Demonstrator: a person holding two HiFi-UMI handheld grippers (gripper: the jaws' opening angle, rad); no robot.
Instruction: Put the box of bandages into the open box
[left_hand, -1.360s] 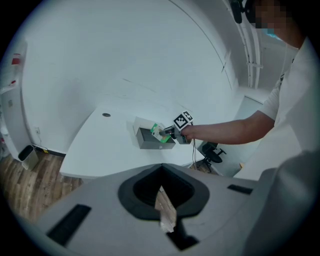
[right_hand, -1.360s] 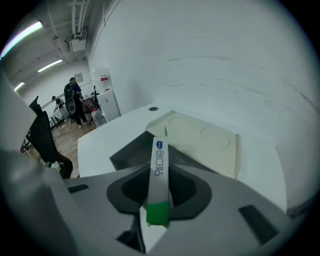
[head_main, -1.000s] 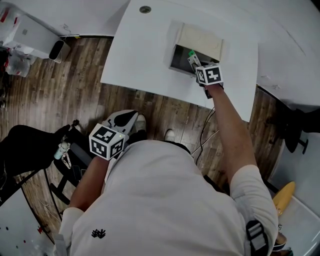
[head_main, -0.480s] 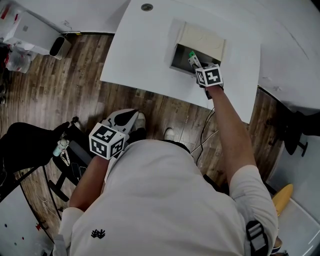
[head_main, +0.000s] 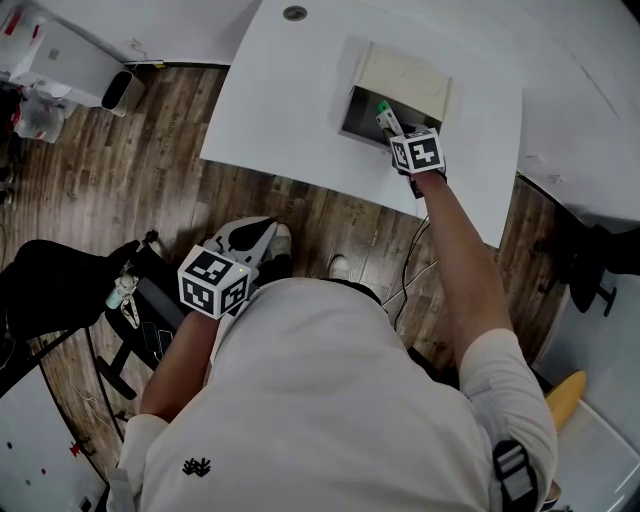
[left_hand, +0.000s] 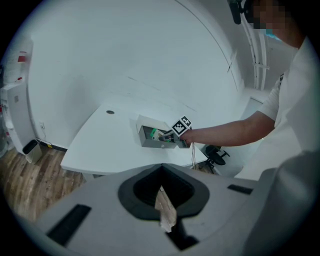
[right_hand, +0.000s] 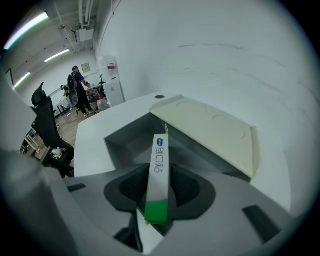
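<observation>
The open grey box (head_main: 350, 108) lies on the white table (head_main: 290, 100), its cream lid (head_main: 405, 78) folded back. My right gripper (head_main: 389, 124) reaches into its mouth. The white-and-green box of bandages (right_hand: 159, 167) stands on edge between the jaws, which are opening, with dark gaps on both sides of it. Its far end points into the open box's hollow (right_hand: 131, 140). My left gripper (head_main: 246, 238) hangs low by my body over the floor, shut and empty. From the left gripper view, the open box (left_hand: 148, 138) and right gripper (left_hand: 168, 137) show far off.
A round cable hole (head_main: 294, 13) sits at the table's far edge. A black chair (head_main: 60, 290) stands on the wood floor at the left, a white bin (head_main: 120, 96) beyond it. A cable (head_main: 412, 262) hangs under the table. A person (right_hand: 78, 96) stands far back.
The right gripper stays at the open box's mouth with the bandage box between its jaws. The left gripper has not moved.
</observation>
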